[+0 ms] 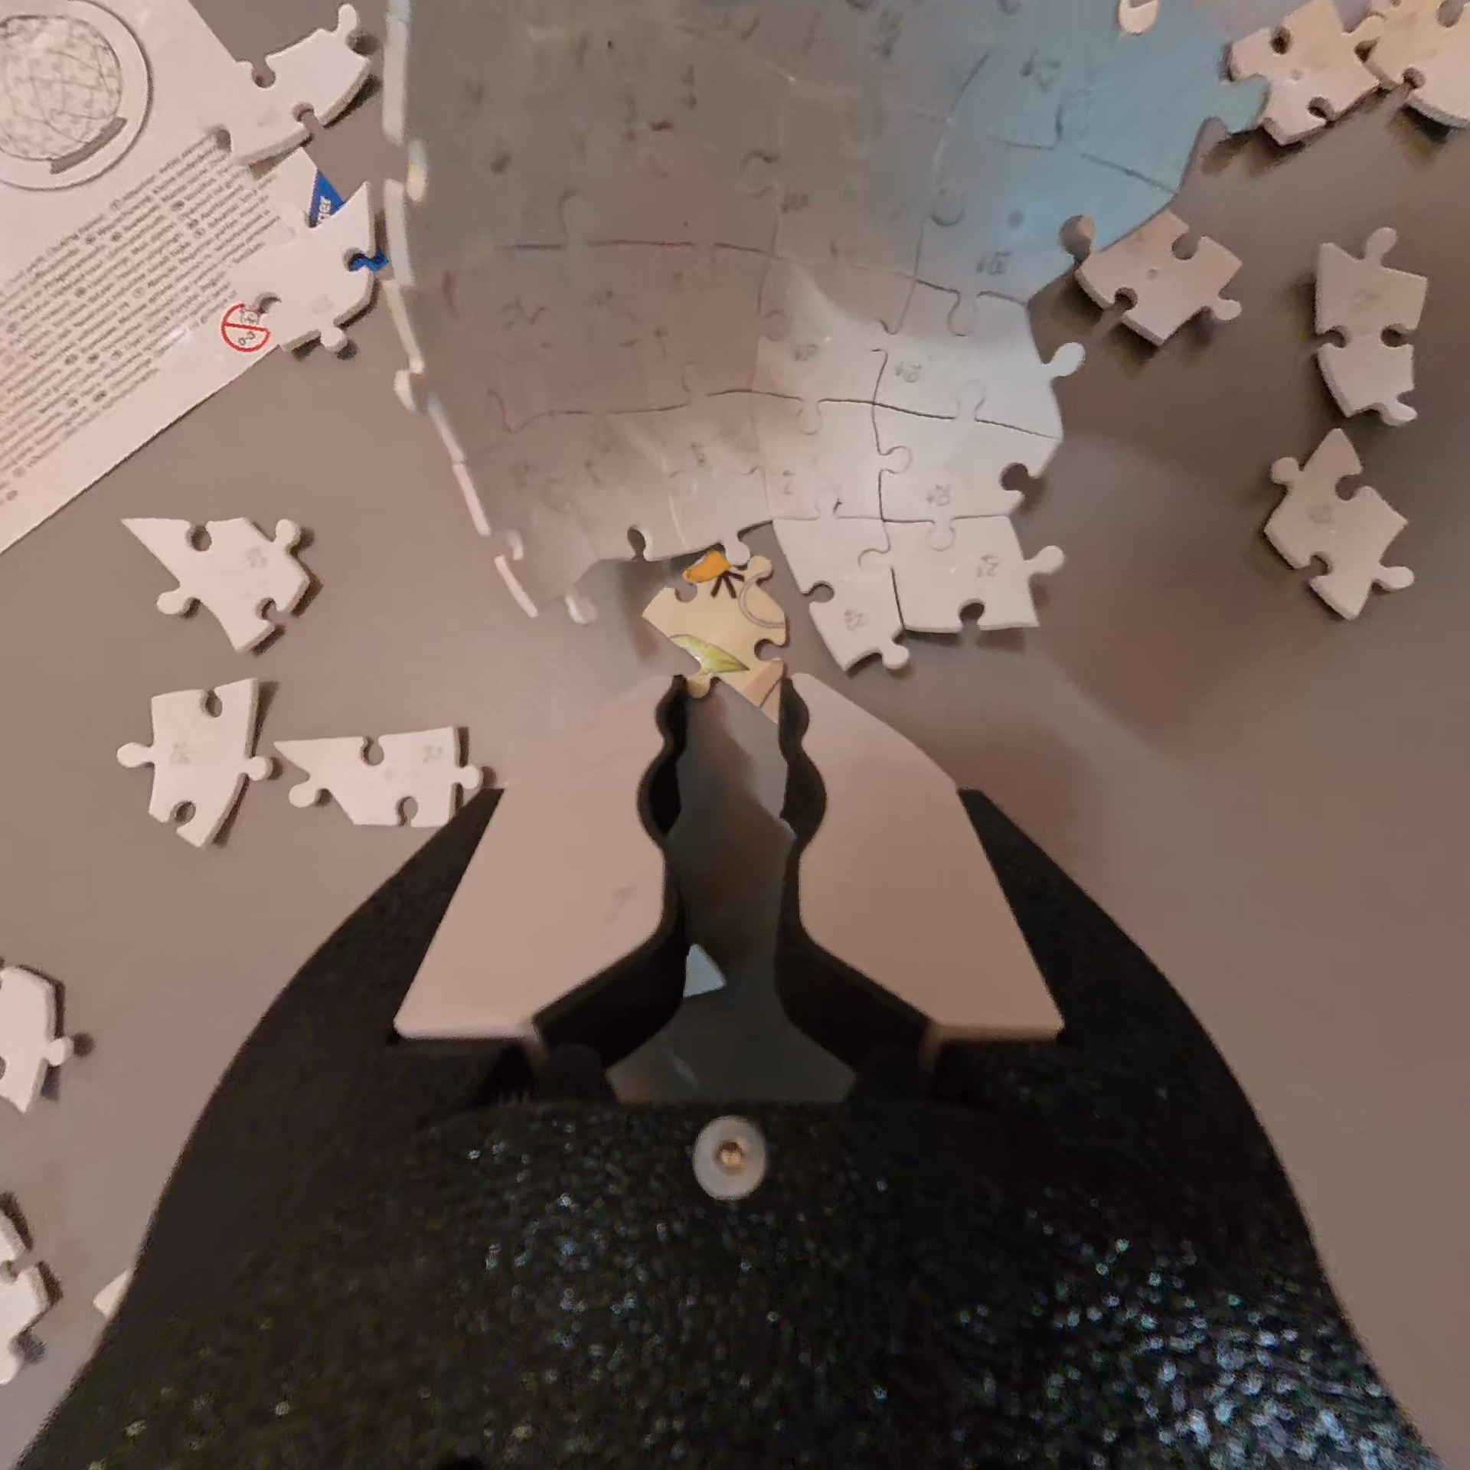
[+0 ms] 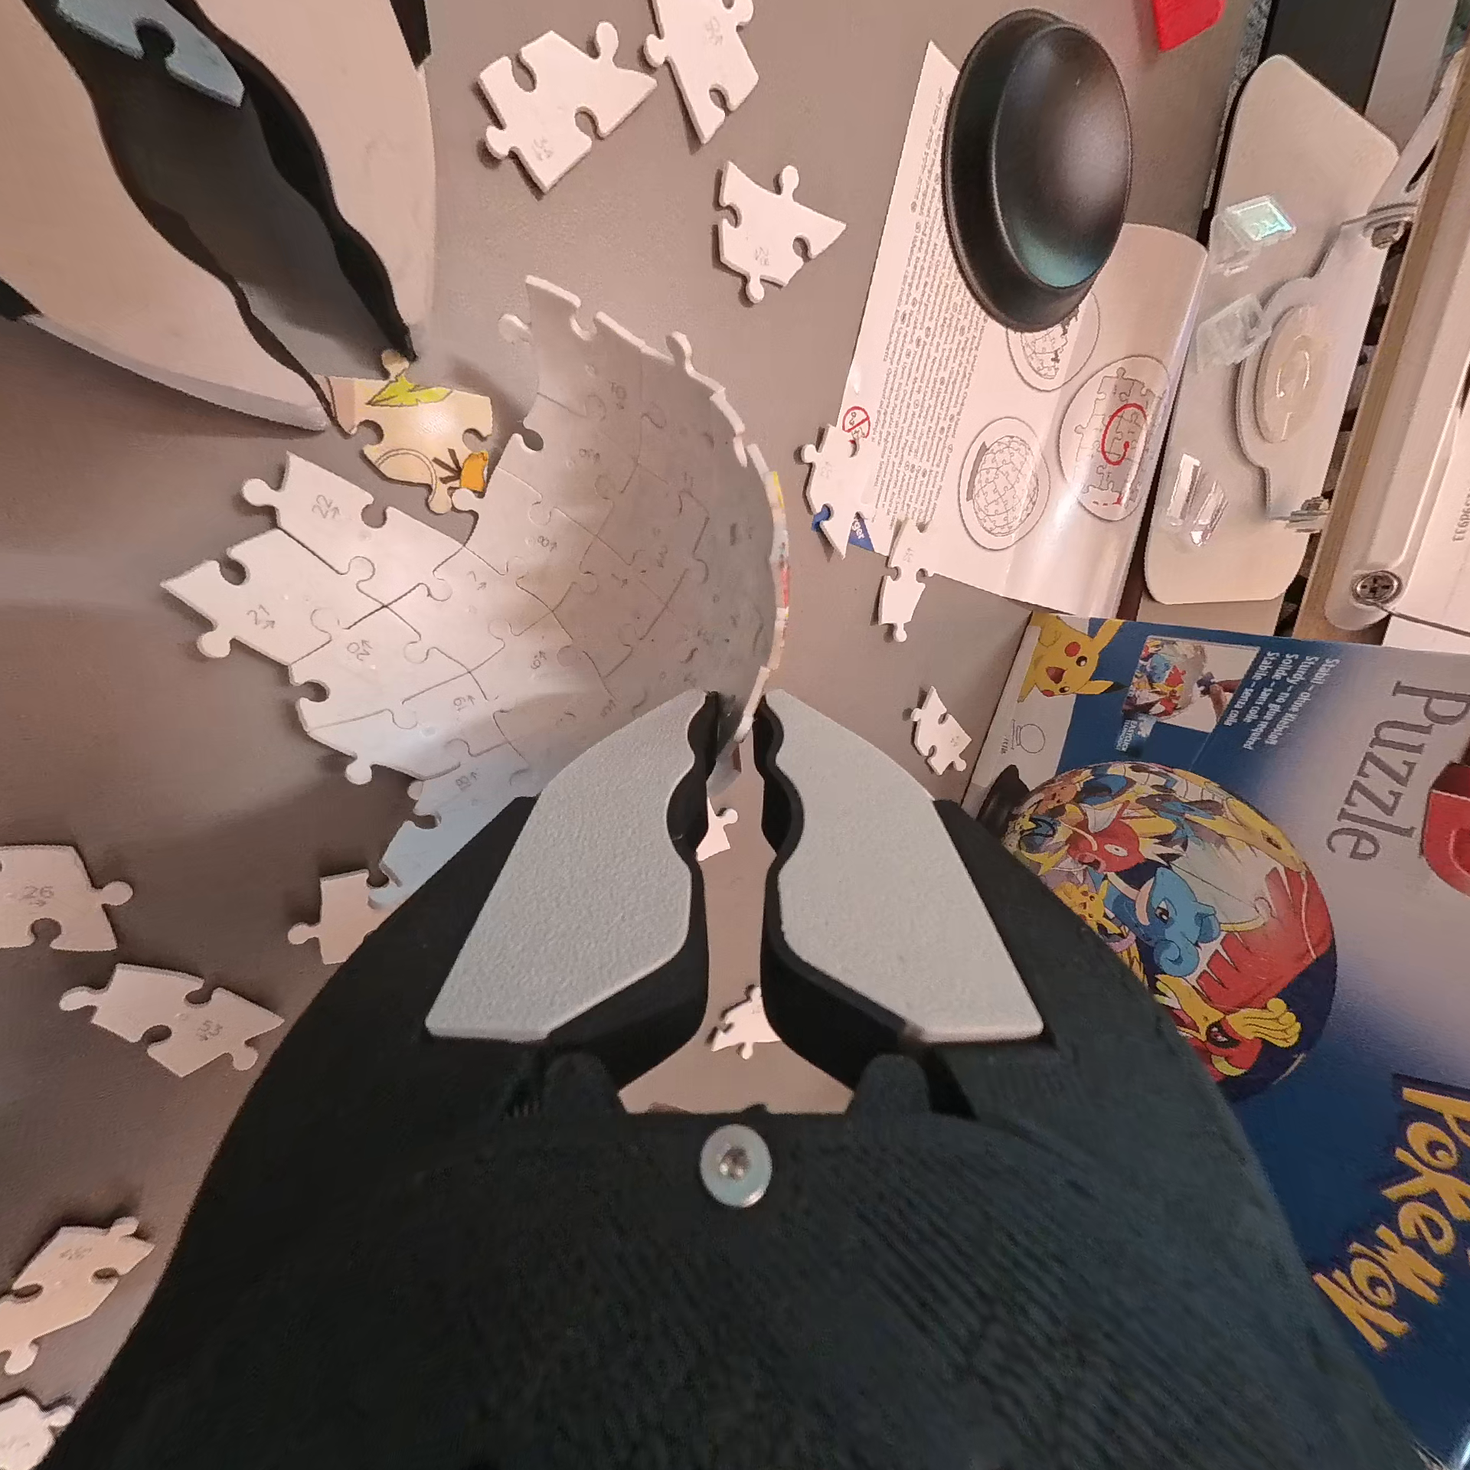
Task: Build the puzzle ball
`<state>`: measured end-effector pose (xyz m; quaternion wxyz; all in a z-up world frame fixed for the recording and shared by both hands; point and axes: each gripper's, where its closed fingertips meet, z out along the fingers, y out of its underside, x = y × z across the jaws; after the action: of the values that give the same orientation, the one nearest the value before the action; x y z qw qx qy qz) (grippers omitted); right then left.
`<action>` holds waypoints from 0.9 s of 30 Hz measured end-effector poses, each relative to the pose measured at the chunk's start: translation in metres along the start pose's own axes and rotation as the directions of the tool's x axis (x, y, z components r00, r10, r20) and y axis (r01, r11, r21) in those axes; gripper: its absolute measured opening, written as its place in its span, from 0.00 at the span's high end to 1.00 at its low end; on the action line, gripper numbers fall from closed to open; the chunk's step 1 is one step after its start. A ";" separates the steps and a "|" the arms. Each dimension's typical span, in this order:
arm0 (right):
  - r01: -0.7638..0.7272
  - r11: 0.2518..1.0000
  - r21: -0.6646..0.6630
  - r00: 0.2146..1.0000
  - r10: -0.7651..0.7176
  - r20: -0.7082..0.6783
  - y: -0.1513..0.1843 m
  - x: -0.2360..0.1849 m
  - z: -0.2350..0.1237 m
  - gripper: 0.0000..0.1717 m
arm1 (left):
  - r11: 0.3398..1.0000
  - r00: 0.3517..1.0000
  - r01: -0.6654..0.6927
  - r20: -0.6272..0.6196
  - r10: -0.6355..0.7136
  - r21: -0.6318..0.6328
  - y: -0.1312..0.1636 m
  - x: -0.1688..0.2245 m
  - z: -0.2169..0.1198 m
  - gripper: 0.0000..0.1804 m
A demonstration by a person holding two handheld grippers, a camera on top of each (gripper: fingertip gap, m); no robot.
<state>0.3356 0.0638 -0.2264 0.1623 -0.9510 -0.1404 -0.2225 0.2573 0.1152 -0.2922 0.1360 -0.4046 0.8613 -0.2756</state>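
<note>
The left gripper [image 1: 728, 684] pinches a printed piece [image 1: 720, 624] against the shell [image 1: 716, 318] edge, while the right gripper [image 2: 736, 712] clamps the shell's rim.

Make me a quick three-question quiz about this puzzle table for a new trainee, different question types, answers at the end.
1. True or false: the left gripper holds a puzzle piece with its printed side showing.
2. Multiple choice: the right gripper grips
A) a loose white piece
B) the rim of the curved puzzle shell
C) the instruction sheet
3. Fill in: the black round stand rests on the ____.

Key
1. True: the printed piece, cream with orange and green marks, sits between its fingers, next to the shell's edge.
2. B: its fingers close on the shell's rim.
3. Instruction sheet.
</note>
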 end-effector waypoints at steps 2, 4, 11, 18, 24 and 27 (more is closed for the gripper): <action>0.000 1.000 -0.001 1.000 0.000 0.001 0.001 0.000 0.000 0.95 | 1.000 1.000 -0.026 0.013 0.026 0.005 0.001 -0.001 -0.001 0.89; -0.002 1.000 0.000 1.000 0.002 0.002 0.000 0.000 0.000 0.95 | 0.997 0.996 -0.081 0.048 0.081 -0.003 0.004 -0.005 -0.004 0.89; 0.002 1.000 -0.001 1.000 -0.002 0.000 -0.001 0.000 0.000 0.95 | 0.533 0.418 -0.761 0.348 0.839 -0.371 0.000 -0.048 -0.050 0.88; -0.002 1.000 -0.002 1.000 0.002 0.004 0.000 0.000 0.000 0.95 | -0.235 -0.310 -0.802 0.046 0.949 -0.550 0.012 -0.040 -0.048 0.88; -0.001 1.000 -0.001 1.000 0.001 0.003 0.000 0.000 0.000 0.95 | -0.339 -0.407 -0.803 0.036 0.913 -0.490 0.006 -0.020 -0.050 0.88; -0.004 1.000 -0.001 1.000 0.004 0.007 0.000 -0.001 0.000 0.95 | -0.368 -0.428 -0.818 0.039 0.903 -0.442 0.009 -0.006 -0.050 0.88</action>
<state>0.3353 0.0635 -0.2271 0.1617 -0.9521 -0.1389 -0.2191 0.2326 0.1427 -0.2572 0.4288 0.4246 0.7851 0.1393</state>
